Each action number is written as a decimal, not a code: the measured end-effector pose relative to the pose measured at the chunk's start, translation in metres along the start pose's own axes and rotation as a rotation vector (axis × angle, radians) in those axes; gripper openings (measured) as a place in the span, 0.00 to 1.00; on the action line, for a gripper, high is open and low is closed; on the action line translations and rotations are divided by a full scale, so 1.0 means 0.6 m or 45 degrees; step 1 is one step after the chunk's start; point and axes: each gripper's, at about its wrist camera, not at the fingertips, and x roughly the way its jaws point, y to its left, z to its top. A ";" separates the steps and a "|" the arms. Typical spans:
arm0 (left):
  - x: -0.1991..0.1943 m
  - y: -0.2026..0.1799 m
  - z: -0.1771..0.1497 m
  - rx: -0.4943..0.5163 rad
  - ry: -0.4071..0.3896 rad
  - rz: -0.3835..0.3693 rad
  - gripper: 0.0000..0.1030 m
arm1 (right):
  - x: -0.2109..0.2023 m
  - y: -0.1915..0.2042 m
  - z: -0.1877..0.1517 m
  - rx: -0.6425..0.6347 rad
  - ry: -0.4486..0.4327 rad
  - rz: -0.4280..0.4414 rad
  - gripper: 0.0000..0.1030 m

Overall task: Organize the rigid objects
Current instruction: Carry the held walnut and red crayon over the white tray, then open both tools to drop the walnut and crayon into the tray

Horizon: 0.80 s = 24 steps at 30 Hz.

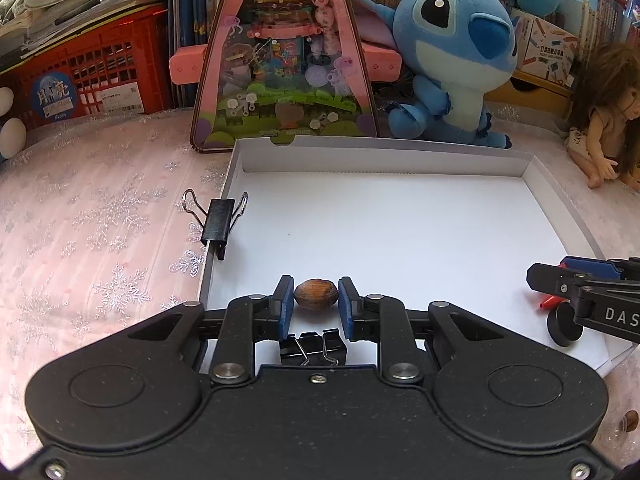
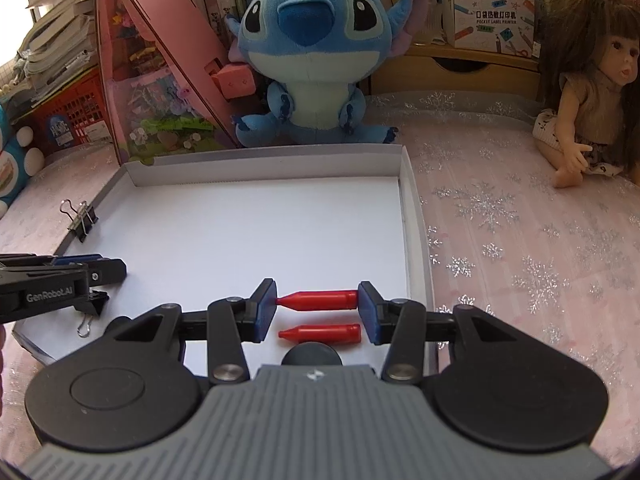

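Observation:
Between the blue pads of my left gripper (image 1: 316, 295) sits a brown nut (image 1: 316, 293), held just above the floor of a shallow white box (image 1: 380, 160) near its front left corner. My right gripper (image 2: 318, 302) is shut end to end on a red crayon (image 2: 318, 300), low over the box (image 2: 260, 168) near its right wall. A second red crayon (image 2: 320, 333) lies on the box floor just below it, beside a dark round disc (image 2: 310, 354). Each gripper shows in the other's view: the right gripper (image 1: 536, 276) and the left gripper (image 2: 116, 270).
One black binder clip (image 1: 218, 220) is clipped on the box's left wall, and another binder clip (image 1: 313, 350) lies under my left gripper. Behind the box stand a blue plush toy (image 2: 312, 60) and a pink toy house (image 1: 284, 60). A doll (image 2: 592, 92) sits at the right on the snowflake cloth.

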 end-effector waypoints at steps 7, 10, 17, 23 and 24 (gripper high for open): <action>0.001 -0.003 -0.003 0.005 -0.015 0.012 0.22 | 0.004 0.003 0.000 -0.012 -0.002 -0.020 0.48; 0.000 -0.004 -0.004 0.005 -0.021 0.014 0.22 | 0.005 0.004 -0.002 -0.023 -0.005 -0.027 0.48; -0.015 0.006 -0.002 -0.052 -0.029 0.001 0.31 | -0.010 -0.007 -0.005 0.002 -0.048 0.003 0.70; -0.066 0.015 -0.012 -0.037 -0.117 -0.017 0.47 | -0.056 -0.024 -0.017 0.011 -0.145 0.045 0.82; -0.077 0.016 -0.015 -0.037 -0.134 -0.020 0.49 | -0.064 -0.026 -0.022 0.004 -0.162 0.051 0.84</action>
